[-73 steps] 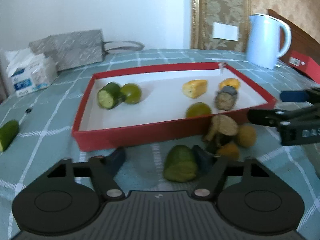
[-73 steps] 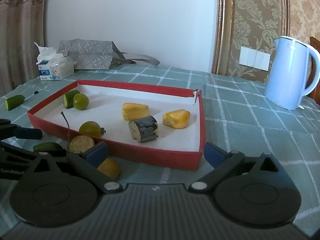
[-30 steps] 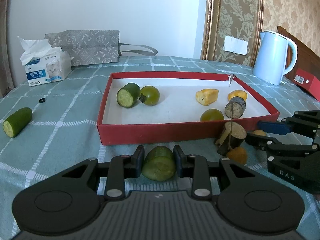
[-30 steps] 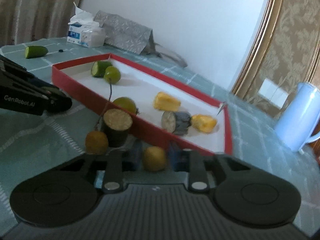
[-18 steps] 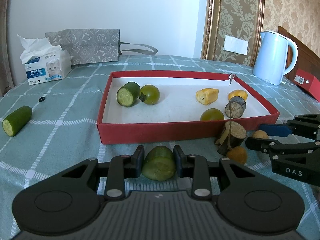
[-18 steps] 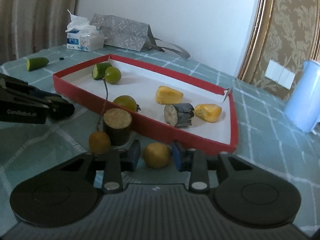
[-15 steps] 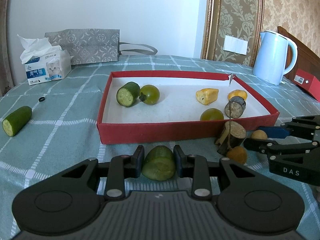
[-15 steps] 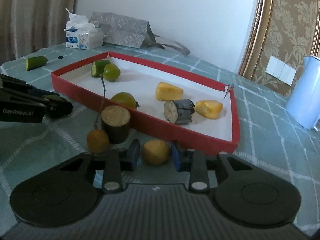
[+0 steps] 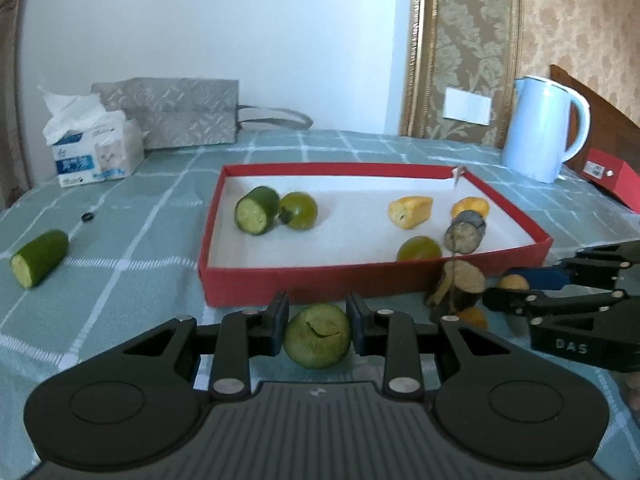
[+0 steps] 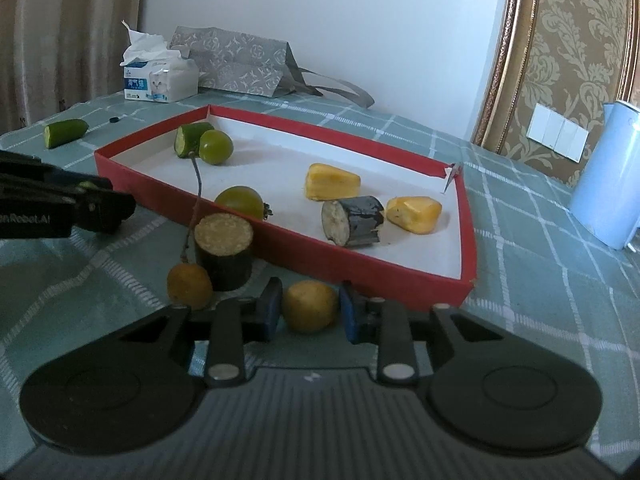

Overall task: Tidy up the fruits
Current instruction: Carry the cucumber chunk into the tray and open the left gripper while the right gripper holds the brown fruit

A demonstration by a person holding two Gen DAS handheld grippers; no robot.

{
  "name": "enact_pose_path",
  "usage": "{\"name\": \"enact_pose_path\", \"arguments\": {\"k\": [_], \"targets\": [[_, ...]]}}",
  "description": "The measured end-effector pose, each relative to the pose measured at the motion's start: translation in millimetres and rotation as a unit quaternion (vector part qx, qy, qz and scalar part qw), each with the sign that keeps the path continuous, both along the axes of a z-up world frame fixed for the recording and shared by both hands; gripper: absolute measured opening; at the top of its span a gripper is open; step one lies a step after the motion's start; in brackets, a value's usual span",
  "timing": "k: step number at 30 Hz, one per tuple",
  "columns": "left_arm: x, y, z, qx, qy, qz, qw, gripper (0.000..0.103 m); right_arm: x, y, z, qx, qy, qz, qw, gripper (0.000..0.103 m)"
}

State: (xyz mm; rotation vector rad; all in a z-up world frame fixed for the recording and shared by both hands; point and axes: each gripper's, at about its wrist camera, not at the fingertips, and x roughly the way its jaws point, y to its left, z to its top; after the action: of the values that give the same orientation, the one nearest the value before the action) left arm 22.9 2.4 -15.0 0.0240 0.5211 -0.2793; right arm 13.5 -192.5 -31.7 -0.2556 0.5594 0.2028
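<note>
**Stock on the bench: hazards and clearances, largest item first**

- **Bench with green checked cloth** (image 9: 132, 248). Open cloth runs wide to the left of the tray. The strip along the near edge, in front of the tray, is crowded and offers little room for sideways travel.
- **Shallow red cardboard tray with white floor** (image 9: 304, 280). Mid-bench. Holds green and yellow pieces and one dark cylinder, with bare floor down the middle. Its near wall stands directly ahead of both claws. Judged risk: a load carried in low would strike this wall and shove or tip the light tray. Lift over it first.
- **Pale blue plastic kettle** (image 9: 540, 128). Far right corner, well apart from the work.
- **Left claw** (image 9: 318, 326). Closed on the green cracked cucumber chunk (image 9: 318, 336), just in front of the tray's near wall. The split in its cut face suggests soft flesh. Hard squeezing could crush it or let it slip.
- **Right claw** (image 10: 307, 312). Narrowed around the small round yellow-brown fruit (image 10: 309, 306), both pads at its sides. It sits just outside the near wall. A round skin may roll out during the lift.
- **Dark-skinned upright cylinder piece with pale cut top** (image 10: 224, 252). Just left of the right claw. A thin stem rises beside it. Could be toppled by a sideways swing.
- **Small orange round fruit** (image 10: 189, 286). Touching the cylinder's base, likewise easily knocked.
- **Loose green cucumber piece** (image 9: 38, 258). Near the left edge, unobstructed.
</note>
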Motion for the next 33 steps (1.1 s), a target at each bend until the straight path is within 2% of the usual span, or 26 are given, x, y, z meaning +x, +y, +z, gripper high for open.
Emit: {"name": "enact_pose_path", "arguments": {"k": [4,8,12,23,29,33], "targets": [[6,-3,11,-0.003,0.004,-0.003,1.0,0.031,0,1,0,-0.005,-0.002,0.0,1.0,0.028],[16,-13,29,0.003,-0.01,-0.014,0.9999,0.031,-1,2,-1,-0.006,-0.002,0.0,1.0,0.028],[41,-27,38,0.009,-0.011,-0.02,0.9997,0.031,-1,2,-1,-0.008,-0.003,0.0,1.0,0.028],[112,-53,20,0.018,0.041,-0.014,0.9989,0.028,-1,3,-1,-0.011,-0.003,0.0,1.0,0.028],[118,-54,16,0.024,0.033,-0.009,0.9991,0.028,-2,4,-1,-0.014,-0.004,0.0,1.0,0.028],[108,-42,22,0.005,0.014,0.001,0.9999,0.028,-2,4,-1,-0.014,-0.004,0.0,1.0,0.028]]}}
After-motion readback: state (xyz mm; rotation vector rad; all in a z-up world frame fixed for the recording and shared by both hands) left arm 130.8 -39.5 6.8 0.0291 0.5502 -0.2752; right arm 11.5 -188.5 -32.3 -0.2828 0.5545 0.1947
